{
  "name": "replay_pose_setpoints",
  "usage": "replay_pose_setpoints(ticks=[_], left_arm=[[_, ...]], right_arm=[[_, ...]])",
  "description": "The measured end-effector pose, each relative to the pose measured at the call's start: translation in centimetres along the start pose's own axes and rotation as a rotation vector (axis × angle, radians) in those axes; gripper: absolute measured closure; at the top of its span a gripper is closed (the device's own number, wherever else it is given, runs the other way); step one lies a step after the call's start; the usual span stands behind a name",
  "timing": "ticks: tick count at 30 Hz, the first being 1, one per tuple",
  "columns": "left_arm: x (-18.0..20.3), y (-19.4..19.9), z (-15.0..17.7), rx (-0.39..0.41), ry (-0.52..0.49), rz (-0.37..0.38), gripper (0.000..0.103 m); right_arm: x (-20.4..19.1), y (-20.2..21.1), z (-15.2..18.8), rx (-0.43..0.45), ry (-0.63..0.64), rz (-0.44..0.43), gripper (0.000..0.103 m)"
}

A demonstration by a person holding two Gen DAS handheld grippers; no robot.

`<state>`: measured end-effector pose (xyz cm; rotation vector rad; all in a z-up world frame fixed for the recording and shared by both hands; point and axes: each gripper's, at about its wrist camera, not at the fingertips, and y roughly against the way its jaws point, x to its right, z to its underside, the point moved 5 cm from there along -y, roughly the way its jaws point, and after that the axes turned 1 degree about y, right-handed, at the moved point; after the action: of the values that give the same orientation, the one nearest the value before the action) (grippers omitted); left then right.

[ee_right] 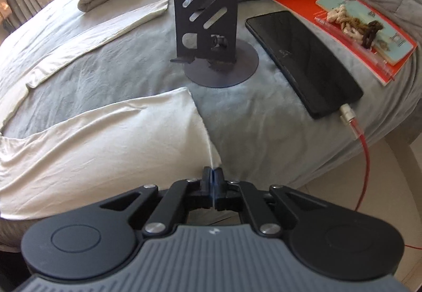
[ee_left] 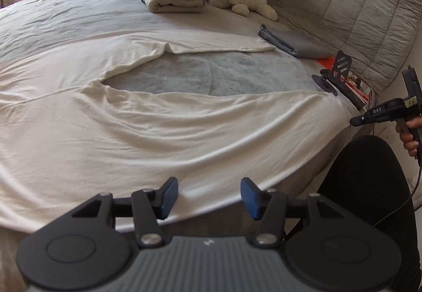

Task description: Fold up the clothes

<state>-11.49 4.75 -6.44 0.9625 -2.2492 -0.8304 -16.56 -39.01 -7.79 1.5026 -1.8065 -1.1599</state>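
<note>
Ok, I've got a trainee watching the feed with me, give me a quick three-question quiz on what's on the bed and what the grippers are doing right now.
1. True or false: the right gripper is shut on the edge of the white garment.
2. What lies directly beside the phone stand? A) a black phone with a red cable plugged in B) a laptop C) a mug
3. Fill in: the left gripper hovers over the garment's near edge with its jaws ____.

Key: 1 true; 2 A; 3 open, nothing between them.
</note>
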Motion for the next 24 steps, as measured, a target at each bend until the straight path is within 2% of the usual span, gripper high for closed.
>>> replay_pose_setpoints(ticks=[1, 2, 3, 4, 6, 11, 14, 19, 24], left_arm=[[-0.6, 0.6, -0.1, 0.014, 0.012, -0.015, 0.047], [-1.3, 1.1, -0.2, 0.028, 0.028, -0.031, 0.047], [-2.0, 1.7, -0.3, 0.042, 0.044, -0.048, 0.047], [-2.8, 2.1, -0.4, 0.054, 0.062, -0.067, 0.047], [-4.9, 3.0, -0.6, 0.069, 0.116, -0.121, 0.047], [-9.4, 4.8, -0.7, 0.1, 0.256, -0.217, 0.047], [-10.6, 5.1, -1.6, 0.12, 0.275, -0.24, 0.047], [-10.3, 3.7, -4.6, 0.137, 0.227, -0.224, 0.047], [-8.5, -0.4, -8.1, 0.119, 0.116, -0.194, 0.047]], right_arm=[[-0.1, 0.4, -0.1, 0.014, 0.001, 0.002, 0.088], [-0.2, 0.8, -0.3, 0.028, 0.004, 0.002, 0.088], [-0.5, 1.0, -0.4, 0.038, 0.012, -0.002, 0.082], [-0.7, 1.3, -0.5, 0.049, 0.02, -0.005, 0.071], [-1.3, 1.8, -0.7, 0.069, 0.036, -0.013, 0.064], [-4.3, 1.6, -1.3, 0.077, 0.078, -0.08, 0.064], [-6.3, 1.0, -2.3, 0.078, 0.099, -0.112, 0.064], [-8.9, -0.7, -5.1, 0.094, 0.092, -0.129, 0.064], [-10.0, -3.3, -9.1, 0.114, 0.032, -0.13, 0.064]])
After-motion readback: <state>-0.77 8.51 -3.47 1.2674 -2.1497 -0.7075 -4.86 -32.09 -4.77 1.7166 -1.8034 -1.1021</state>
